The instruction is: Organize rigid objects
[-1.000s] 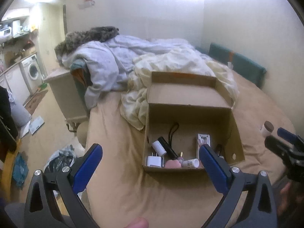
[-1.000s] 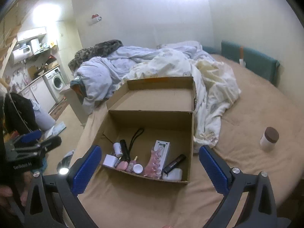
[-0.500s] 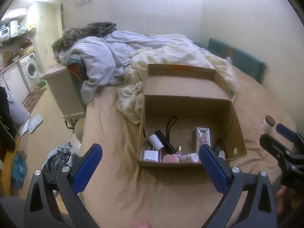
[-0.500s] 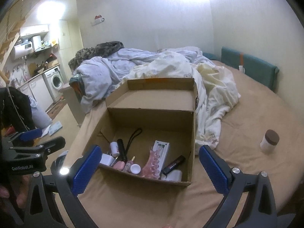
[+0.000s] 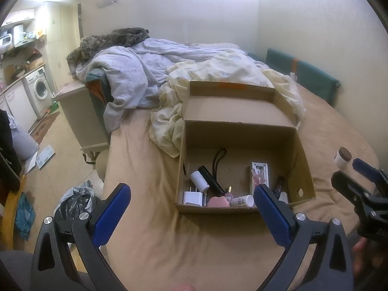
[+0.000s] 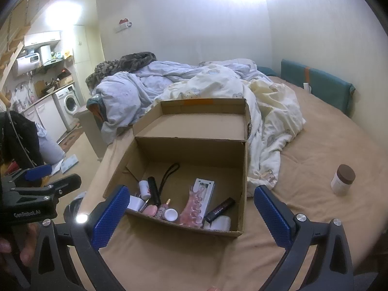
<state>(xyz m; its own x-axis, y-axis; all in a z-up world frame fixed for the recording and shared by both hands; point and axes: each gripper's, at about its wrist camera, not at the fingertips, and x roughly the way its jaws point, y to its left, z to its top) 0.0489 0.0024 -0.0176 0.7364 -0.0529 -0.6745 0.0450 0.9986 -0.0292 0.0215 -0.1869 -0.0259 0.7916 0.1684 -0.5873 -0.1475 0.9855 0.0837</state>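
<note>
An open cardboard box sits on the tan bed. Inside lie several small items: a white charger, a black flashlight, a pink object, a small white bottle, a white packet and a black tube. A white jar with a brown lid stands on the bed right of the box. My left gripper is open and empty in front of the box. My right gripper is open and empty, also before the box.
Rumpled white and cream bedding lies behind the box. A teal headboard cushion lines the right wall. A pale cabinet, a dark bag on the floor and a washing machine are to the left.
Both grippers have risen and pulled back slightly, so the box sits lower and smaller in view. Both stay open and empty. Nothing in the box moved.
</note>
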